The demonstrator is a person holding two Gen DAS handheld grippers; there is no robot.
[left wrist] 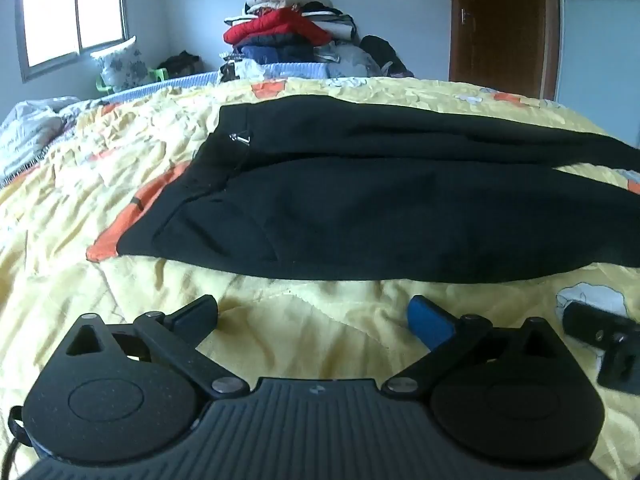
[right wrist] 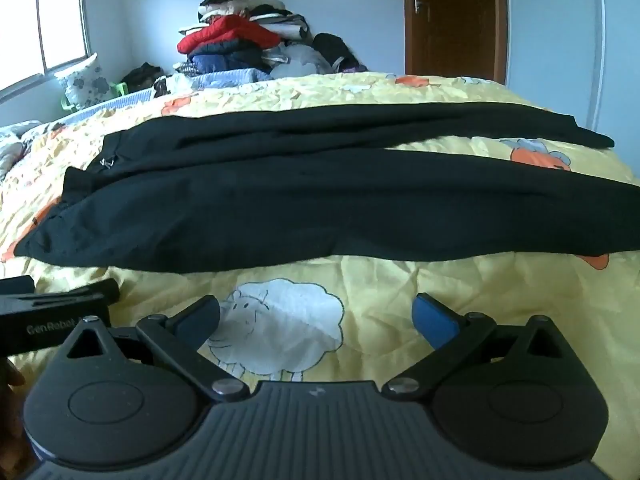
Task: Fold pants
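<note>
Both grippers are waiting just before the black pants.

The left gripper (left wrist: 312, 320) and right gripper (right wrist: 316, 318) are standing wide open, holding nothing; the pants (right wrist: 320, 208) are lying flat across the yellow bedspread (left wrist: 120, 264), probably for folding.

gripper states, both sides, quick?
Left gripper: jaws open, holding nothing, over the yellow bedspread short of the black pants.
Right gripper: jaws open, holding nothing, also short of the pants.

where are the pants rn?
Black pants lie flat across the yellow bedspread, waistband left, legs right, just ahead of both open tools: left tool, right tool.
</note>
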